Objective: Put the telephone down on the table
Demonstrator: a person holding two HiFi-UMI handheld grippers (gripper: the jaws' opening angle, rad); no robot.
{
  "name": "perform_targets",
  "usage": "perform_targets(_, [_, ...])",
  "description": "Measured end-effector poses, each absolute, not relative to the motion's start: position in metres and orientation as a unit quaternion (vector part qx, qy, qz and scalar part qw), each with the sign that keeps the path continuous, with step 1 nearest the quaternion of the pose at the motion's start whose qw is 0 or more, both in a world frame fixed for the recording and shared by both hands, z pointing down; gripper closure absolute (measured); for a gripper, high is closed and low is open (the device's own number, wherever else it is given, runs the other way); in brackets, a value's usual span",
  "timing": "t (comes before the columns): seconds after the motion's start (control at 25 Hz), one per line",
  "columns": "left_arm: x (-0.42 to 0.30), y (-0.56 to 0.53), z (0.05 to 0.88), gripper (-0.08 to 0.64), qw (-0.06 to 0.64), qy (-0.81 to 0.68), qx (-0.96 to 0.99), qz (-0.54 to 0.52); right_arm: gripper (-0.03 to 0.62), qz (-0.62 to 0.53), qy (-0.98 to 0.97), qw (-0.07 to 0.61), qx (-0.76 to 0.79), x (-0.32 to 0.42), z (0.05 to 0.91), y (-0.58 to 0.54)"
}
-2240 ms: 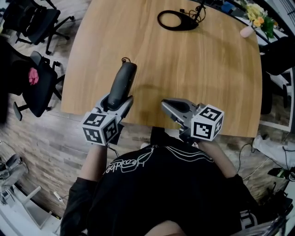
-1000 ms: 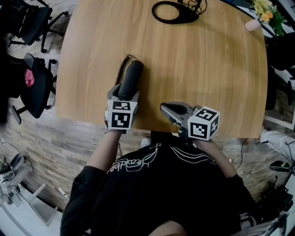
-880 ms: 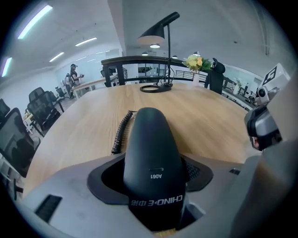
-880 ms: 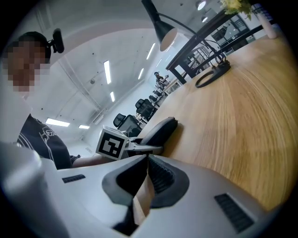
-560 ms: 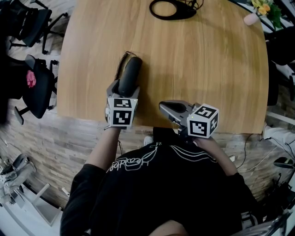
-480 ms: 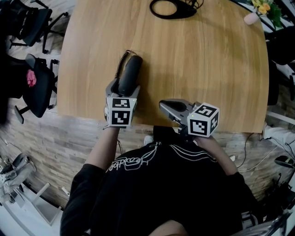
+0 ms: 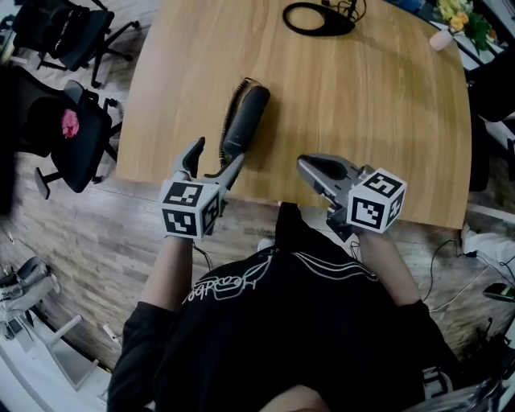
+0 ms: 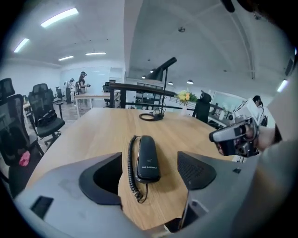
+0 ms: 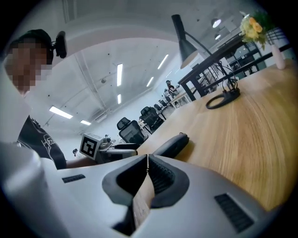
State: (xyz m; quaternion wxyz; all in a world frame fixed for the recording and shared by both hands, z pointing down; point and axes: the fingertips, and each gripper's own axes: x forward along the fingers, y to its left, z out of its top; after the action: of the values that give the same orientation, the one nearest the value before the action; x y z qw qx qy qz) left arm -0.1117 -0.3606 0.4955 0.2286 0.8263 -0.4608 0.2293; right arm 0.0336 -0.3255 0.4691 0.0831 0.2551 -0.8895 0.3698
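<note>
Fingers (image 7: 193,153) of the left gripper (image 7: 216,158) are spread wide and have just been opening. Nothing is pressed between them. The black telephone handset (image 7: 245,121) lies flat on the wooden table (image 7: 362,105) just ahead of the fingertips, near the front left edge, with its length running away from the person. No pad touches it. The wide spread appears meant to let the gripper come away without dragging the handset, so the set-down looks complete.

The right gripper (image 7: 310,167) has its fingers pressed together with nothing held. It hangs over the table's near edge, off to the handset's right and apart from it, seemingly idle.

A coiled cord (image 7: 232,109) runs along the handset's left side and curls near its closest end, close to the left gripper's fingers. This is the one thing that could snag during a withdrawal.

Far across the table sits a black ring-shaped object (image 7: 318,18), and a small pink vase of flowers (image 7: 447,28) stands at the far right corner. A black office chair (image 7: 88,153) stands on the floor left of the table. None of these is near the handset.
</note>
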Motion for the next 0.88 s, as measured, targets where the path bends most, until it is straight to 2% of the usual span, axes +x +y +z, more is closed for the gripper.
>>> perform_targets(0.24, [-0.124,-0.297,0.421,0.22,0.251,-0.428,0.86,0.116,0.554,0.307,-0.922,0.042,0.234,0.013,0.396,-0.286])
perform_targets(0.36, [-0.128,-0.258,0.379,0.286,0.238,-0.401,0.883,0.053,0.554,0.282,-0.931,0.019,0.23,0.001,0.362,-0.252])
perform_targets(0.48, [-0.132,-0.215,0.344,0.394,0.223,-0.37,0.902,0.01,0.554,0.258,-0.941,0.002,0.219,-0.013,0.336,-0.214])
perform_targets(0.56, [-0.134,-0.188,0.328,0.495,0.208,-0.354,0.912,0.0,0.554,0.247,-0.945,-0.005,0.213,-0.021,0.325,-0.189])
perform_targets(0.64, [-0.135,-0.165,0.318,0.539,0.181,-0.35,0.919,0.005,0.554,0.242,-0.948,-0.008,0.207,-0.029,0.32,-0.168])
perform_targets(0.72, [-0.137,-0.148,0.313,0.554,0.166,-0.348,0.923,0.006,0.554,0.237,-0.95,-0.007,0.203,-0.037,0.318,-0.151])
perform_targets(0.88, [-0.141,-0.129,0.307,0.554,0.177,-0.338,0.924,-0.008,0.554,0.234,-0.951,-0.011,0.203,-0.045,0.312,-0.132])
